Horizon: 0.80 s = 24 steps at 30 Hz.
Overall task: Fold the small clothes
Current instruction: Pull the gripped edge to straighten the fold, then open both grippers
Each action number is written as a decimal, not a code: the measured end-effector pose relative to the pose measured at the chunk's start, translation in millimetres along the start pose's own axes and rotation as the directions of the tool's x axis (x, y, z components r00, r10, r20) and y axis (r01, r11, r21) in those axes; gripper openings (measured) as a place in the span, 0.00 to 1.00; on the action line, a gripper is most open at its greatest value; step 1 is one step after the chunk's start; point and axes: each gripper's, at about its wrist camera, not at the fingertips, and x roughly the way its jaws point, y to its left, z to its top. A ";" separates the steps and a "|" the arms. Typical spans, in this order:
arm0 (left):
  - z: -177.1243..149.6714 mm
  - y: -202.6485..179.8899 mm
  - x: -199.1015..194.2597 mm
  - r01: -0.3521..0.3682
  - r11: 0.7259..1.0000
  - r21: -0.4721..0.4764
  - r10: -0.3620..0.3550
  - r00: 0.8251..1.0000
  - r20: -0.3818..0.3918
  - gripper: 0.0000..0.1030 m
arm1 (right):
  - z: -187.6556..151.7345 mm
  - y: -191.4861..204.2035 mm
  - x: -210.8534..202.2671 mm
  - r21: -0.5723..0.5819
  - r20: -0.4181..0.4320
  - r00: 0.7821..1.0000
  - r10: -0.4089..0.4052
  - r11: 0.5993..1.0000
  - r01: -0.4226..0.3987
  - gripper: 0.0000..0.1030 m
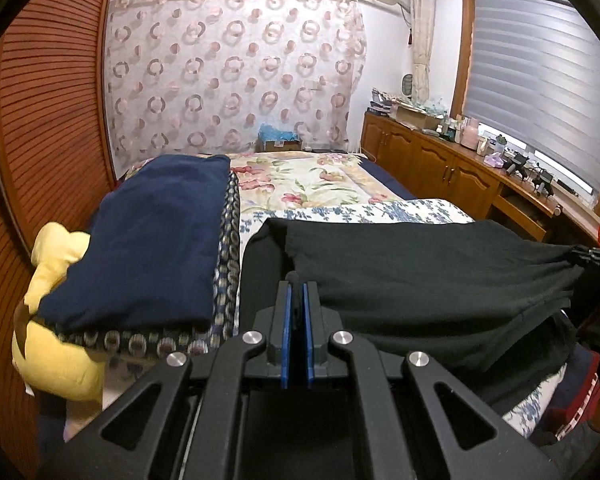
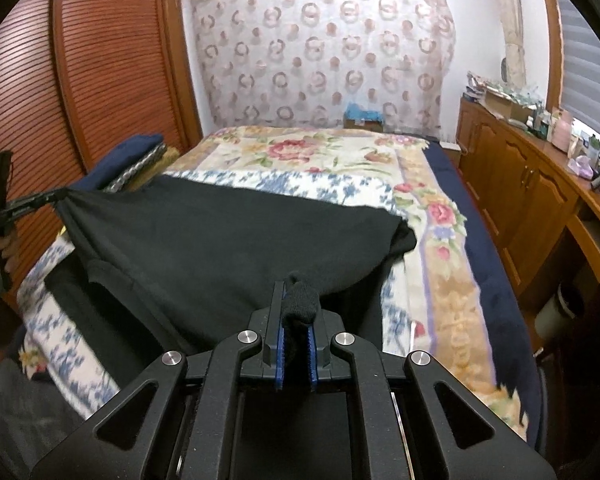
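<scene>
Black cloth (image 1: 420,280) is pinched tight by the left gripper (image 1: 298,300) and right gripper (image 2: 296,308), stretched flat above the bed (image 2: 440,280) for folding.

The black garment (image 1: 420,276) hid part of the bed (image 1: 320,184) beneath it. The right gripper (image 1: 596,258) was cut off at the left wrist view's edge. The folded navy cloth (image 1: 152,240) covered most of the yellow item (image 1: 56,344).

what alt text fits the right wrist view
The right gripper is shut on a corner of a black garment, held stretched over a floral bedspread; the left gripper pinches its far-left corner.
</scene>
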 end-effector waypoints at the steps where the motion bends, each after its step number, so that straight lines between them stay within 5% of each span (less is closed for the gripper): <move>1: -2.9 1.1 -1.3 -0.002 1.000 0.001 0.002 1.000 -0.005 0.03 | -1.1 0.4 -0.9 0.003 -0.001 1.000 0.006 1.000 -0.006 0.05; 15: -43.7 -5.3 22.2 -0.065 0.998 -0.004 0.064 0.990 -0.123 0.04 | -53.5 11.7 20.7 0.006 -0.122 0.992 0.013 1.000 -0.012 0.06; 20: -53.9 -8.8 20.9 -0.062 0.998 0.000 0.061 0.986 -0.153 0.10 | -64.3 4.8 23.5 0.043 -0.142 0.990 0.004 0.999 0.002 0.21; 24: -63.7 -13.5 8.8 -0.061 0.998 0.000 0.061 0.989 -0.134 0.26 | -56.6 -1.4 3.0 0.020 -0.100 0.993 -0.068 0.997 0.070 0.33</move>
